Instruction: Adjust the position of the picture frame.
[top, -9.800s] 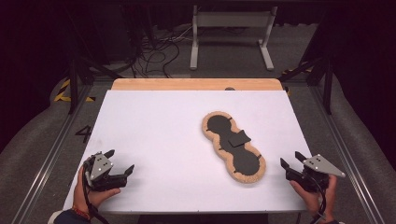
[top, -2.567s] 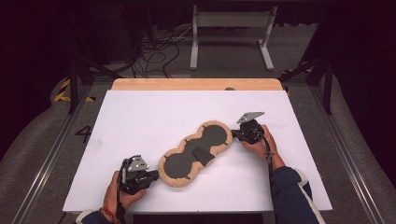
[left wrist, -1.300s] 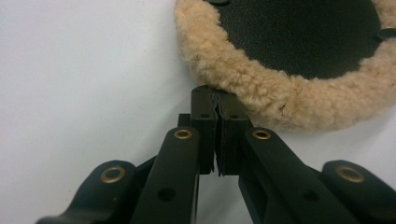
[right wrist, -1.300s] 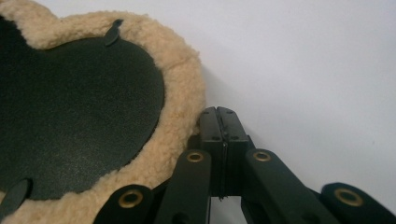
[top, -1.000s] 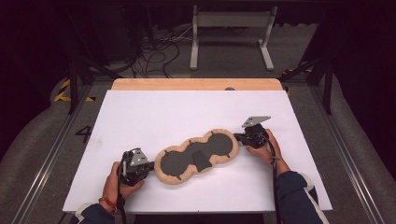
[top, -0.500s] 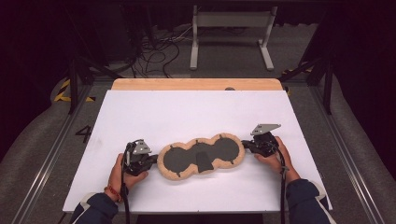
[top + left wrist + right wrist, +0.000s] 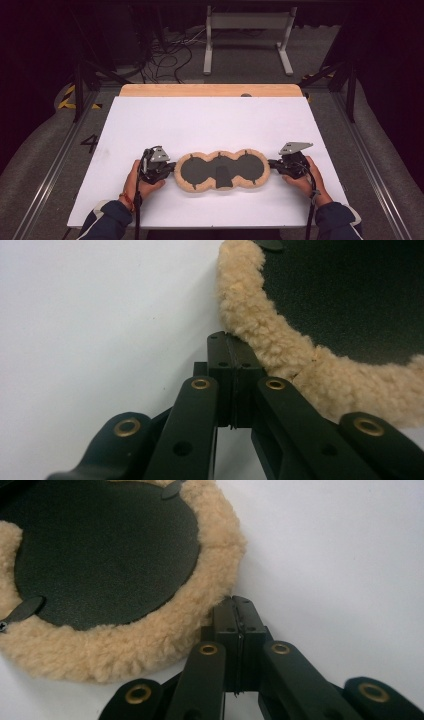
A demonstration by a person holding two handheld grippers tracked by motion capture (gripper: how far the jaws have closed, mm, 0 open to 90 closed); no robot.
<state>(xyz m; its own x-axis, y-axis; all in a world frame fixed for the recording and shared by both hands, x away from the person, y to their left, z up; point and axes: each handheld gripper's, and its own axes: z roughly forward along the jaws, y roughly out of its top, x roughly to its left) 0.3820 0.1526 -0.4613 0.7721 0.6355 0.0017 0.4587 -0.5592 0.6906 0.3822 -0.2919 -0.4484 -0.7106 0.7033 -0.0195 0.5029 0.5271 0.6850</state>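
Both my left gripper (image 7: 170, 168) and right gripper (image 7: 274, 163), jaws pressed together on nothing, flank the tan fleece-rimmed, black-centred triple-lobed pad (image 7: 222, 170) near the white table's (image 7: 210, 120) front edge, so I should nudge evenly from each end.

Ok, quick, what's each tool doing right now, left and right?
Left tool: closed, tips against the fleece pad's edge; a pinch cannot be told.
Right tool: closed, same at its other end.

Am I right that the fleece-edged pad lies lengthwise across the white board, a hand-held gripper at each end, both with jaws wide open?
Not quite. The fleece-edged pad does lie across the white board with the left hand-held gripper and right hand-held gripper at its ends, but both gripper views show the jaws shut, not open.
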